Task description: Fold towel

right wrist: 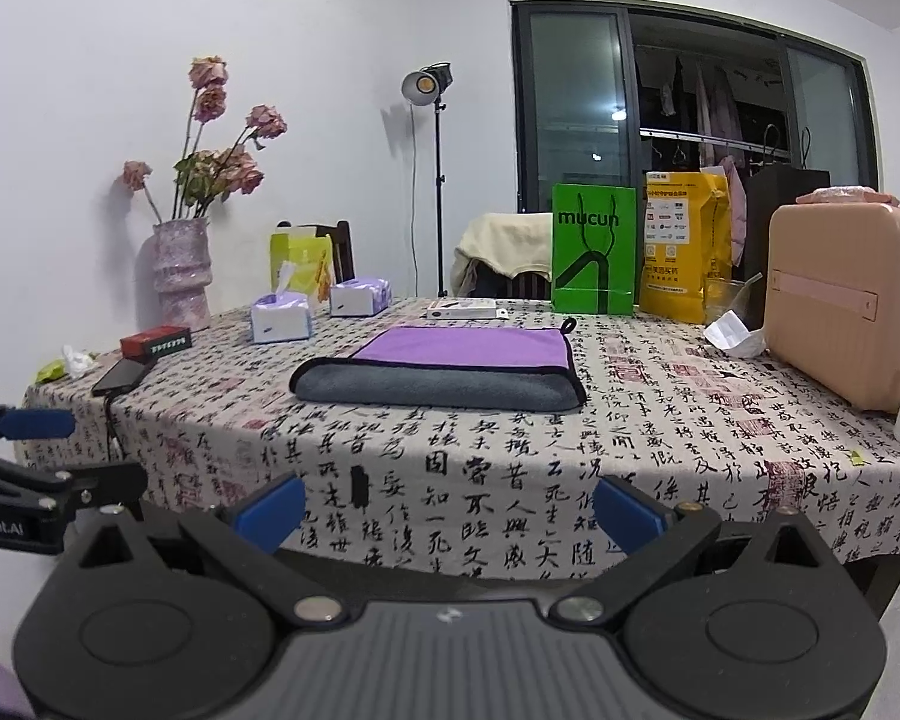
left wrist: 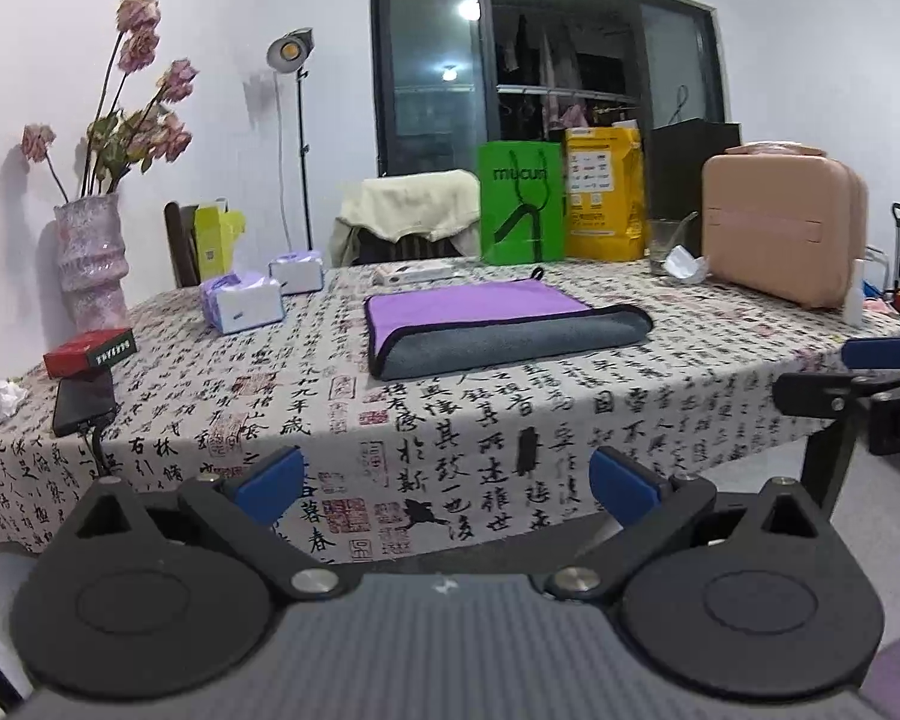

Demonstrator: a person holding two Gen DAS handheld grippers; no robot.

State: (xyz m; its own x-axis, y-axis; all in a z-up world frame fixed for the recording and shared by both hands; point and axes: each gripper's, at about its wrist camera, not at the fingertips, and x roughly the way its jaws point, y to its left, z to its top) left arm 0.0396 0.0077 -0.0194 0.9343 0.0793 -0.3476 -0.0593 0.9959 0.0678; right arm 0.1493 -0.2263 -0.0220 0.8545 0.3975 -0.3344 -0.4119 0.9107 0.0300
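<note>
Calligraphy-print tablecloth covers a table whose near edge hangs just beyond both grippers, leaving bare cloth between that edge and the towel. Left gripper and right gripper hover side by side off the table, level, blue pads spread wide with nothing between them. Ahead of them lies the folded towel, purple face up with a grey roll along its near side, long axis running crosswise. Beyond it stand a green bag and pink case.
</note>
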